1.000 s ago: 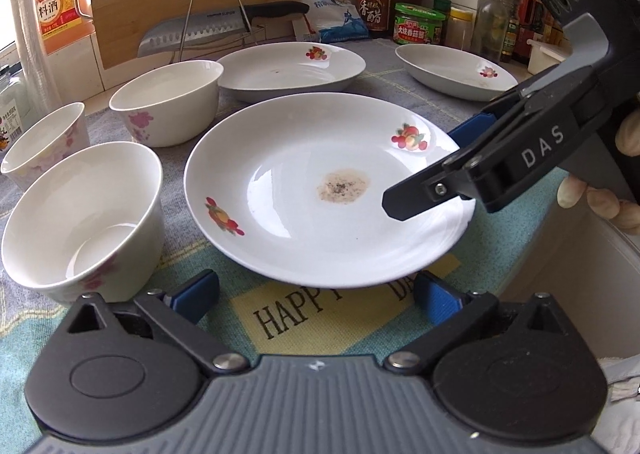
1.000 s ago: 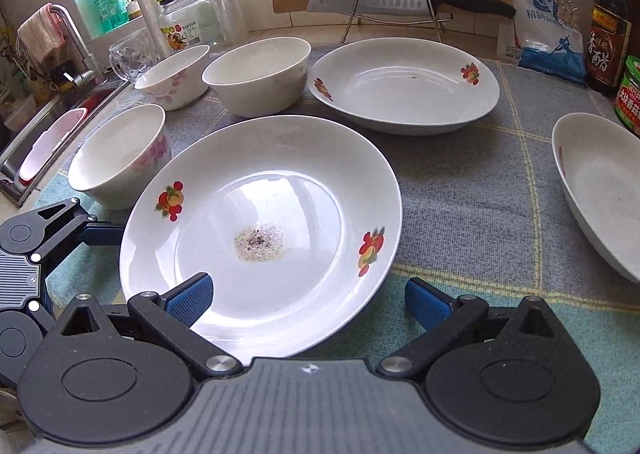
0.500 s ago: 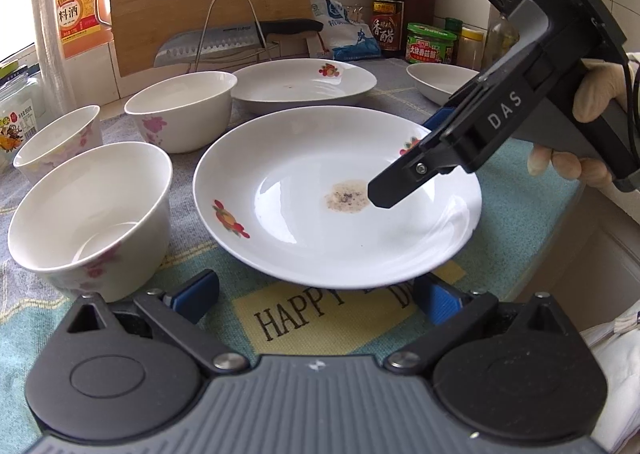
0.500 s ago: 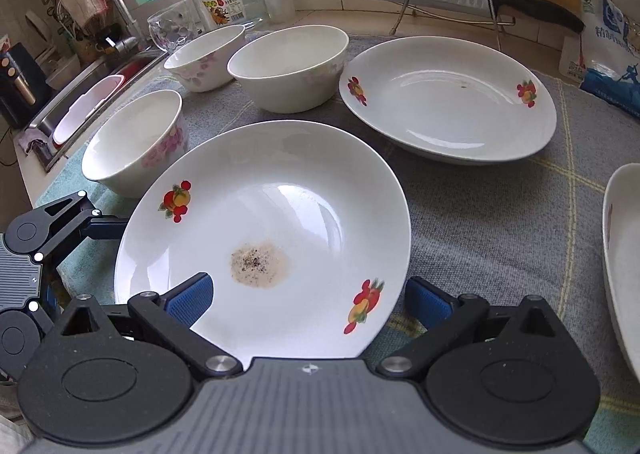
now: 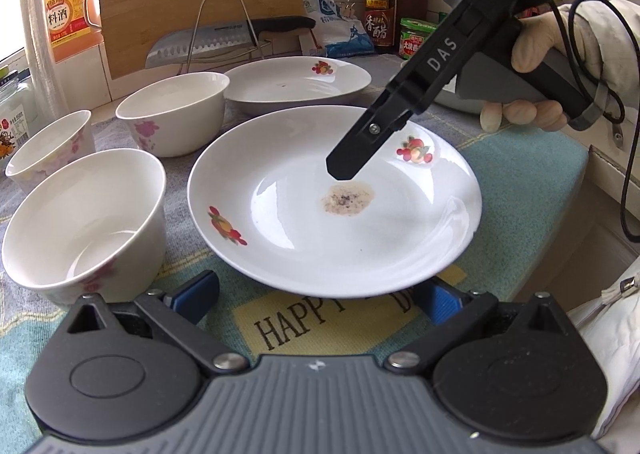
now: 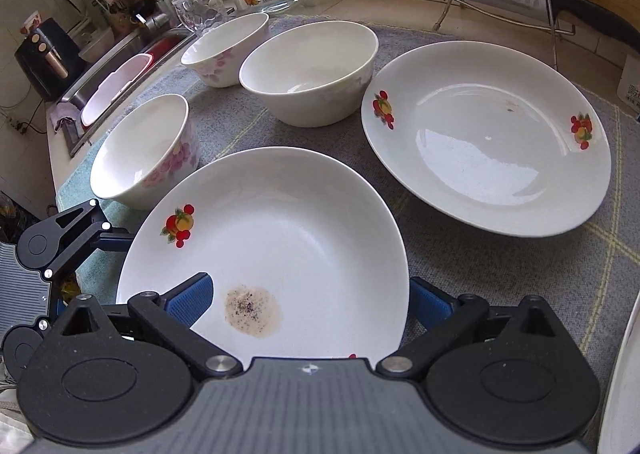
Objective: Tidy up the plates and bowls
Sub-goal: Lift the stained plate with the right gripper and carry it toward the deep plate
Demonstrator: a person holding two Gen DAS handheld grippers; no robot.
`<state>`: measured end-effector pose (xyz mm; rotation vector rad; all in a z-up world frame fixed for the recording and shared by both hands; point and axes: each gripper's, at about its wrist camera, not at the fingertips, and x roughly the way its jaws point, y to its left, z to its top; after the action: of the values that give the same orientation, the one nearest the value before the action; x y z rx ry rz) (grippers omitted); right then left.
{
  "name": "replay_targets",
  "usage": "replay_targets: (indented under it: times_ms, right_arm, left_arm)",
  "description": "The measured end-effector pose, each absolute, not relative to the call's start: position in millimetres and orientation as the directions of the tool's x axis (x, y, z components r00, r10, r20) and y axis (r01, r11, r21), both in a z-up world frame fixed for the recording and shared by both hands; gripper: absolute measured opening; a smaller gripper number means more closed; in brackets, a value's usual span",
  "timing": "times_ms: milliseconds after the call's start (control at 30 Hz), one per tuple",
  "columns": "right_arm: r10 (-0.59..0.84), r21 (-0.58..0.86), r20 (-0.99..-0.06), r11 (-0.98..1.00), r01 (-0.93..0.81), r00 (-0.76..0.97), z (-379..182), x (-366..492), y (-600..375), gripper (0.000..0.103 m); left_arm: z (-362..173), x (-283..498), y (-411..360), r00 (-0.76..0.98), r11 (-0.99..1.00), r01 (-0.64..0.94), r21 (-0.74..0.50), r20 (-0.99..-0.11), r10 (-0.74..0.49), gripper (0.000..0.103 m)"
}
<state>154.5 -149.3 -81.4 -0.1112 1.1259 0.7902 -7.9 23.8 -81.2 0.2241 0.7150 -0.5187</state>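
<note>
Right gripper (image 6: 308, 296) advanced over stained plate (image 6: 280, 221) rim; jaws wide.

The right gripper (image 5: 346, 169) has swung in over the stained plate (image 5: 334, 201); its jaws now straddle the near rim.

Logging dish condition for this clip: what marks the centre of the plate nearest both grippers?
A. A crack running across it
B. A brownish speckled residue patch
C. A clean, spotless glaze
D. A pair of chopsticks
B. In both wrist views the near plate carries a brownish speckled residue patch at its centre, below the right gripper; no utensil or crack shows on it.
</note>
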Motion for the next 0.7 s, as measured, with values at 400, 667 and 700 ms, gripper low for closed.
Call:
replay_targets:
  times_ms: [400, 667, 700]
  right_arm:
    - [0.576, 0.419, -0.814, 0.678, -0.604, 0.081, -80.9, 174.6, -148.0, 0.103]
    - [0.581, 0.432, -0.811, 0.670, -0.603, 0.065, -80.7, 178.2, -148.1, 0.103]
    - [0.580, 0.431, -0.812, 0.670, -0.605, 0.064, -80.8, 178.5, -148.4, 0.103]
  left_arm:
    - [-77.9, -11.1, 20.7, 0.655, 0.842, 0.536, 0.064, -0.660, -0.367, 0.102]
    - [-77.5, -12.3, 19.4, 0.655, 0.836, 0.545, 0.067, -0.657, -0.374, 0.100]
    - [-77.4, -12.3, 19.4, 0.652, 0.834, 0.548, 0.064, -0.657, -0.379, 0.099]
